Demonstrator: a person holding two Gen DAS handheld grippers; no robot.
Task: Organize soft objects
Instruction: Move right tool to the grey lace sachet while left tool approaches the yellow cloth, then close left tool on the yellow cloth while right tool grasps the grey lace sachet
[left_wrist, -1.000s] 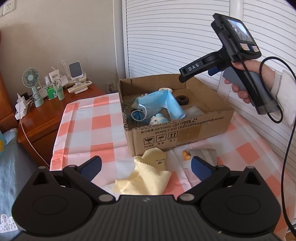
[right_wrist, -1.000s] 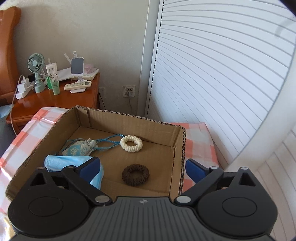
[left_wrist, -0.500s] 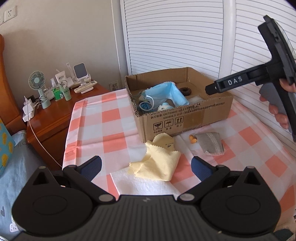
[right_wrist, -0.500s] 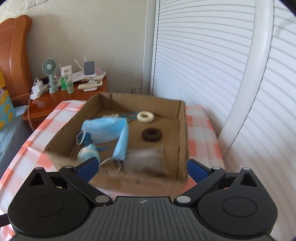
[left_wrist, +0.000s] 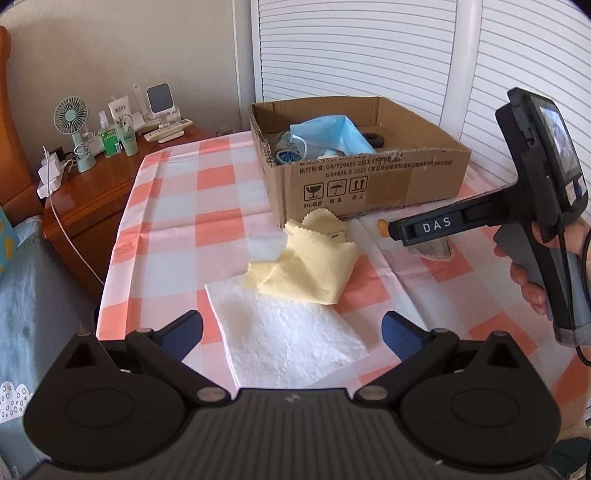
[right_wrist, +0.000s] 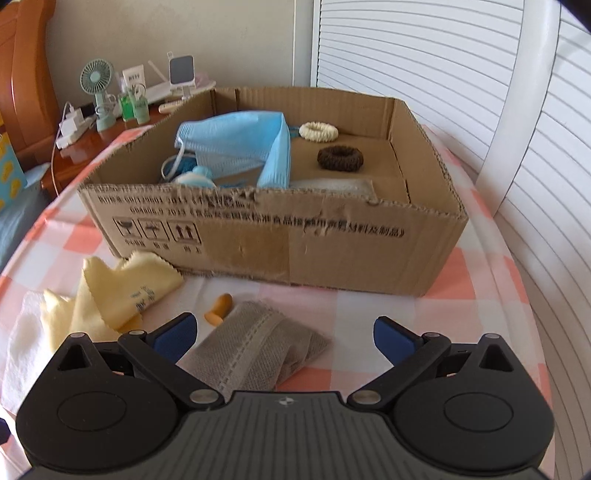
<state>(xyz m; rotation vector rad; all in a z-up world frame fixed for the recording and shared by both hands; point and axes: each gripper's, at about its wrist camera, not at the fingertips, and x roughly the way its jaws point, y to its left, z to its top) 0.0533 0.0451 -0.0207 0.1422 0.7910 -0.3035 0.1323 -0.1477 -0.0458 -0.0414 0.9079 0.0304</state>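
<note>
A cardboard box (left_wrist: 369, 184) (right_wrist: 280, 240) stands on the checked table. It holds a blue face mask (right_wrist: 236, 144), a cream scrunchie (right_wrist: 318, 132), a brown scrunchie (right_wrist: 340, 158) and a pale cloth (right_wrist: 332, 186). In front of it lie a yellow cloth (left_wrist: 314, 262) (right_wrist: 122, 288), a white tissue (left_wrist: 284, 328), an orange earplug (right_wrist: 218, 314) and a folded grey cloth (right_wrist: 255, 350). My left gripper (left_wrist: 291, 334) is open and empty, low over the tissue. My right gripper (right_wrist: 282, 334) is open and empty, just above the grey cloth; it also shows in the left wrist view (left_wrist: 399, 234).
A wooden nightstand (left_wrist: 92, 192) at the left carries a green fan (left_wrist: 72, 114), bottles, a charger and a remote. A white louvred door (left_wrist: 351, 48) stands behind the box. The table's left edge drops to a bed (left_wrist: 37, 295).
Both grippers have pulled back from the box. The right one has come down from above the box to just over the grey cloth. The tissue has come into the left view.
</note>
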